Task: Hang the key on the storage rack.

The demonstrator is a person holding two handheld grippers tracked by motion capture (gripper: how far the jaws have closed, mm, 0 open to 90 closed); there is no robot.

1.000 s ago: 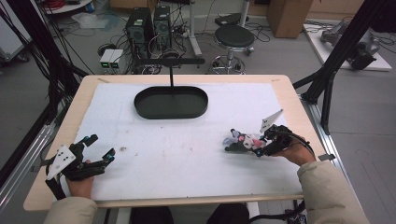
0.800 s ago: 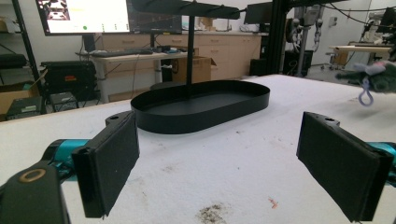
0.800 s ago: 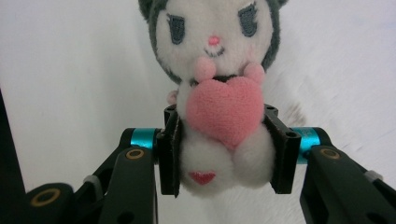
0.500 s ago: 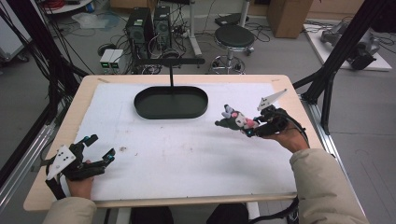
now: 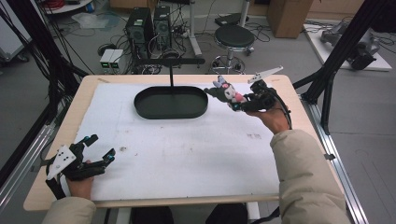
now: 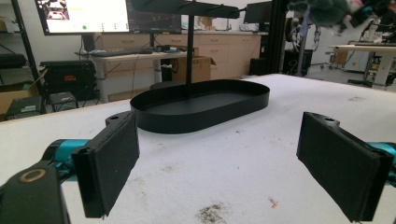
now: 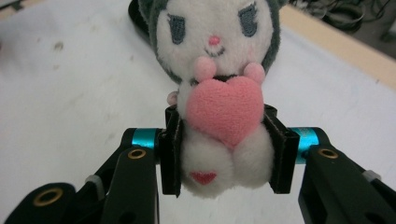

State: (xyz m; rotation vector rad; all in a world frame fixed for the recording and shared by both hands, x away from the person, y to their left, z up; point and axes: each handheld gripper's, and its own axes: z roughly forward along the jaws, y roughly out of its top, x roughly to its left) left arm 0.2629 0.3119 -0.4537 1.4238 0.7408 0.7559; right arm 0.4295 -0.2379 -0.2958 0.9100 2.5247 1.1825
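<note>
From above, we see the right gripper (image 5: 237, 101) in the upper right of the frame, holding a plush toy (image 5: 225, 91) aloft just right of the black oval tray (image 5: 171, 112). The left gripper (image 5: 95, 150) rests at lower left on the white table cover (image 5: 187, 154), jaws spread.

In the left gripper view, we see both pads wide apart with nothing between them, the tray (image 6: 201, 112) at centre.

In the right gripper view, the jaws clamp the plush toy's (image 7: 224, 93) white body, its pink heart (image 7: 225, 109) facing us.
</note>
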